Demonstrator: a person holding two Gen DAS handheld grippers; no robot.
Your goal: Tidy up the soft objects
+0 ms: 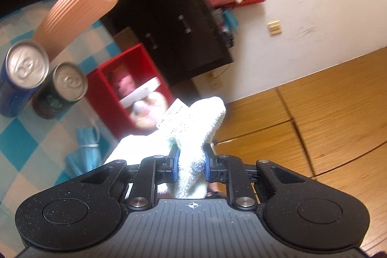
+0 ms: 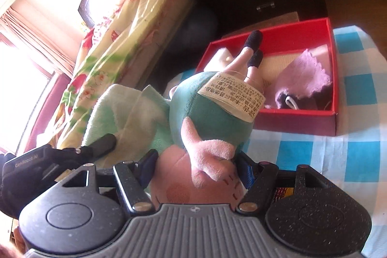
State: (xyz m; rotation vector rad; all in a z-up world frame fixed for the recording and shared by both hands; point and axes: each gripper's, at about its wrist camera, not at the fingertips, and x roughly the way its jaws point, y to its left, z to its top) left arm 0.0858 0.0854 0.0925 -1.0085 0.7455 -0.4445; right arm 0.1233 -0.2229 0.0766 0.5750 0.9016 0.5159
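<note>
My left gripper [image 1: 189, 165] is shut on a pale green-white towel [image 1: 193, 134], held up above the checkered table. My right gripper [image 2: 196, 166] is shut on the pink head of a plush pig toy [image 2: 210, 113] in a teal dress with a paper tag; its legs point toward a red box [image 2: 335, 79]. The box holds a purple knitted cloth [image 2: 307, 79] and a cream item. The same towel [image 2: 125, 113] and the left gripper [image 2: 79, 151] show at left in the right wrist view. The red box [image 1: 96, 88] also shows in the left wrist view.
Two drink cans [image 1: 26, 67] [image 1: 67, 84] and a ribbed peach cup [image 1: 79, 11] stand on the blue-white checkered tablecloth [image 1: 21, 144]. A dark cabinet [image 1: 174, 28], a bed with a floral cover [image 2: 113, 40] and wooden floor [image 1: 326, 108] surround the table.
</note>
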